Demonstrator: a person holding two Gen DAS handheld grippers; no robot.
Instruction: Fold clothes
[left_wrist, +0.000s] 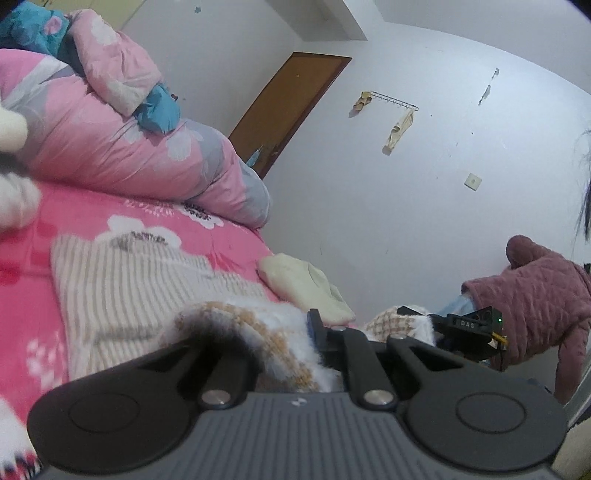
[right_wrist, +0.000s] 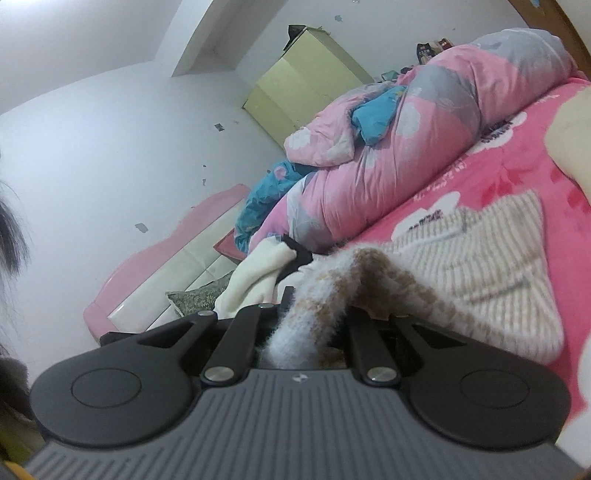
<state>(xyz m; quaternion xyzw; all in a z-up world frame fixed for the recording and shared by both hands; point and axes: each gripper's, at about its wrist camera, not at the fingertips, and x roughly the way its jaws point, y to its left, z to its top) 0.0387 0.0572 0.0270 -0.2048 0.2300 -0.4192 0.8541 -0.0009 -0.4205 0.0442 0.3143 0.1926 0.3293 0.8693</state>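
Note:
A fluffy white and tan checked knit garment (left_wrist: 236, 325) hangs between both grippers above the pink bed. My left gripper (left_wrist: 280, 343) is shut on one edge of it; the fabric drapes over and hides the left finger. In the left wrist view the right gripper (left_wrist: 469, 326) shows at the right, holding the garment's other end (left_wrist: 388, 321). In the right wrist view my right gripper (right_wrist: 317, 310) is shut on the same fluffy garment (right_wrist: 332, 291), which bunches up between the fingers. A beige striped garment (left_wrist: 122, 280) (right_wrist: 480, 258) lies flat on the bed just beyond.
A rolled pink floral quilt (left_wrist: 122, 147) (right_wrist: 406, 147) lies along the far side of the bedsheet (left_wrist: 29, 295). A cream folded cloth (left_wrist: 303, 284) sits at the bed's edge. A person's mauve quilted sleeve (left_wrist: 535, 295) is at the right. Cream and black clothes (right_wrist: 258, 273) lie left.

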